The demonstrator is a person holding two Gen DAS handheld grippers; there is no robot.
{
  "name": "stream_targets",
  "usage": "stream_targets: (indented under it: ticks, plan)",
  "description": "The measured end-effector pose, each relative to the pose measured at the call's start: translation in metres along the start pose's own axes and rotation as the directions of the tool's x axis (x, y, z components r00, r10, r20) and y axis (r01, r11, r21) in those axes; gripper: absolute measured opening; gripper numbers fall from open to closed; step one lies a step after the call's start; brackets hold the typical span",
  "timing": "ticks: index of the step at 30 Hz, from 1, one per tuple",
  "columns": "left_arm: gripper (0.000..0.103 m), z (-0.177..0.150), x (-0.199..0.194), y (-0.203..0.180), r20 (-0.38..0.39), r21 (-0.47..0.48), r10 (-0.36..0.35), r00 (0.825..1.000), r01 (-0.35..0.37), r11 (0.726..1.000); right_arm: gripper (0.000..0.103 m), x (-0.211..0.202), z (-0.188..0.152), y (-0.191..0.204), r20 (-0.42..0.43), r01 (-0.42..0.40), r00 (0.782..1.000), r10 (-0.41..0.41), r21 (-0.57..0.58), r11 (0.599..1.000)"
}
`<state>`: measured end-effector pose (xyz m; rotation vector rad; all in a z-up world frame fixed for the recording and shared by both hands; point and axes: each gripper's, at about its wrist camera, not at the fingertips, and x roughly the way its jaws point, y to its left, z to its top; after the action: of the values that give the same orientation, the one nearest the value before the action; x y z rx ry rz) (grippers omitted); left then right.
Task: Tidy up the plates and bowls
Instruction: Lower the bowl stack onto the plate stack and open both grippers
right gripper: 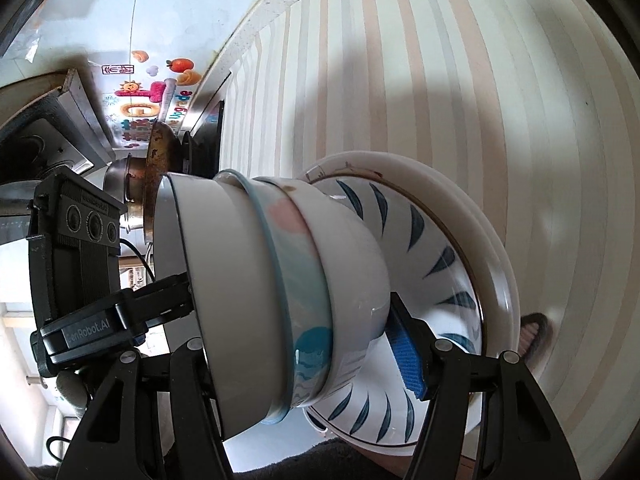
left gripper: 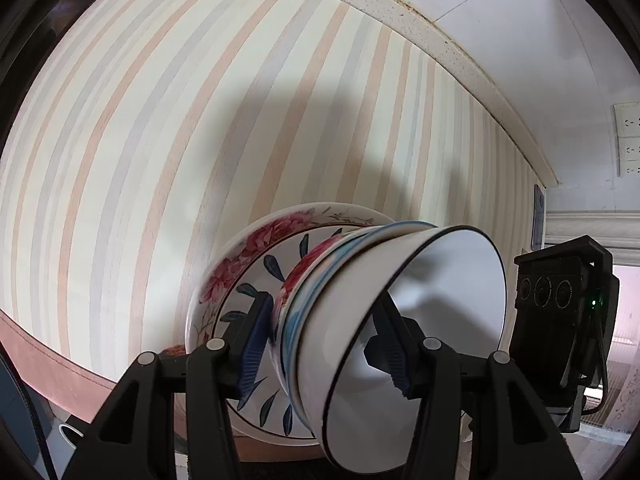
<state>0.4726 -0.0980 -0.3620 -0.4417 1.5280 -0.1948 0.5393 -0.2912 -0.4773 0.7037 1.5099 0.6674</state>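
Note:
A stack of nested bowls [left gripper: 360,320] sits on a blue-leaf plate [left gripper: 256,280], itself on a red-flowered plate [left gripper: 240,248], over the striped counter. The top bowl [left gripper: 440,280] is white with a dark rim. My left gripper [left gripper: 324,344] is shut on the bowl stack, one blue pad under it and one inside the top bowl. In the right wrist view, my right gripper [right gripper: 296,344] is shut on the same bowl stack [right gripper: 280,280] from the other side, its right pad [right gripper: 408,360] between the lowest bowl and the blue-leaf plate [right gripper: 432,256]. Each gripper's body shows in the other's view.
The striped counter [left gripper: 160,140] runs to a speckled back edge and a white tiled wall with sockets [left gripper: 628,140]. In the right wrist view a stove with a worn pan [right gripper: 156,168] and a metal pot [right gripper: 120,180] stands at the counter's far end.

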Motion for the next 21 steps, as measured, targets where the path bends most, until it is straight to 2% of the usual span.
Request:
stream_targets:
  ticks: [8,21]
  plan:
    - [0.049,-0.001,0.006,0.006,-0.021,-0.017,-0.022,1.0,0.021,1.0,0.066,0.002,-0.001,0.005,-0.011,0.056,0.998,-0.056,-0.004,0.998]
    - [0.049,0.002,0.002,-0.002,0.004,0.039,0.012,1.0,-0.012,0.999,0.066,0.007,0.0,0.012,-0.014,0.102,0.995,-0.102,0.012,0.995]
